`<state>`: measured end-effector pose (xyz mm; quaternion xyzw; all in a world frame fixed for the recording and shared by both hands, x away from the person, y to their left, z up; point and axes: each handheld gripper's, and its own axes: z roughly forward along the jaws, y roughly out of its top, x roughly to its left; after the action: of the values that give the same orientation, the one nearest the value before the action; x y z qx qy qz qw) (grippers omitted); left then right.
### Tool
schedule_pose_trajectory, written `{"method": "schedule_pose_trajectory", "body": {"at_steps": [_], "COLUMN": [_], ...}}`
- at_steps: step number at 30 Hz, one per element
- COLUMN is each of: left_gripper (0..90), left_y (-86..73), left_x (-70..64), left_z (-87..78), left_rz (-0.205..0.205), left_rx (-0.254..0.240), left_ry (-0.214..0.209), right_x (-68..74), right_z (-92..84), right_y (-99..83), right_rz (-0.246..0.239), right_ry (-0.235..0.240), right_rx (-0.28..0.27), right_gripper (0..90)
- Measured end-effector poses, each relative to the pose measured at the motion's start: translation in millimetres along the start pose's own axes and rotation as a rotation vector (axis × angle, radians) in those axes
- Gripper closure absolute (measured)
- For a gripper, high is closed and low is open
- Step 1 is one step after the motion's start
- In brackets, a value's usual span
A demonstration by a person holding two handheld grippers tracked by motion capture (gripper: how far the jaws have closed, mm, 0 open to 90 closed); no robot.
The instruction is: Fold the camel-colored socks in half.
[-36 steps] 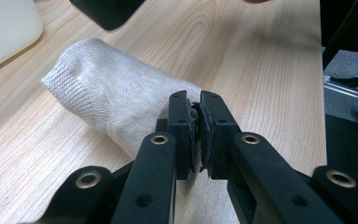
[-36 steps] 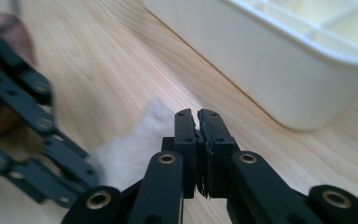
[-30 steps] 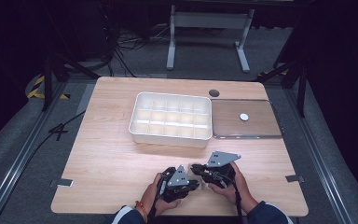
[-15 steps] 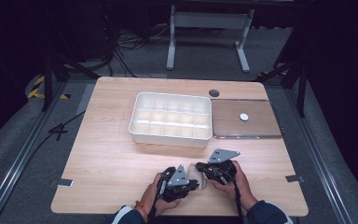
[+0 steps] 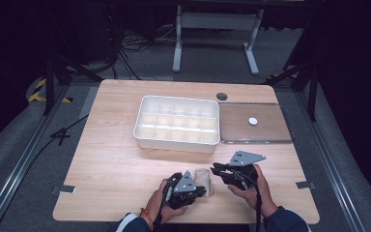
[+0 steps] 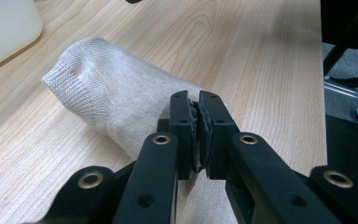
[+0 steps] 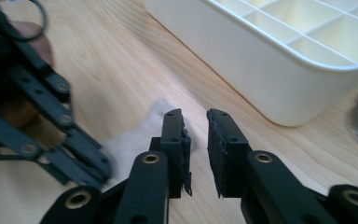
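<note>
A beige knitted sock (image 5: 204, 180) lies on the wooden table (image 5: 116, 164) near its front edge. My left gripper (image 5: 203, 191) is shut on one end of the sock (image 6: 116, 93), with the fabric pinched between its pads (image 6: 196, 105). My right gripper (image 5: 214, 167) hovers just right of the sock. Its jaws (image 7: 195, 122) have just been opening and stand slightly apart, with nothing between them. The sock (image 7: 135, 137) shows blurred below and left of those jaws.
A white compartment box (image 5: 174, 143) stands at the table's middle, close behind the right gripper (image 7: 270, 88). A brown flat tray (image 5: 265, 133) with a small white disc (image 5: 253, 121) lies right of it. A dark round hole (image 5: 222, 96) sits behind them.
My right gripper has let go of the sock and drawn away to the right and slightly up, jaws parted. The left gripper and the sock have stayed put.
</note>
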<state>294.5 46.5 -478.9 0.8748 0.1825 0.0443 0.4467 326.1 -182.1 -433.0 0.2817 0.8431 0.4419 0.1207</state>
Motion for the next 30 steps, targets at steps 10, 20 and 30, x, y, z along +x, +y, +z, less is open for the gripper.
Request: {"method": "schedule_pose_trajectory", "body": {"at_steps": [10,20,30], "left_gripper": [84.5,85.3,79.1], "left_y": [-0.1,2.4,-8.6], "left_x": [-0.3,3.1,12.6], "left_z": [0.2,-23.8,-14.6], "left_rz": [-0.002,0.003,-0.037], "left_rx": [-0.003,-0.061,-0.037], "left_ry": [0.002,-0.003,0.001], "right_x": [16.6,14.4,9.3], "right_z": [25.5,30.3,23.2], "right_y": [-9.6,-14.6,-14.6], "right_rz": [-0.061,-0.071,0.001], "right_ry": [0.054,0.047,0.045], "right_rx": [0.106,0.127,0.090], "right_gripper": [82.6,84.6,65.7]}}
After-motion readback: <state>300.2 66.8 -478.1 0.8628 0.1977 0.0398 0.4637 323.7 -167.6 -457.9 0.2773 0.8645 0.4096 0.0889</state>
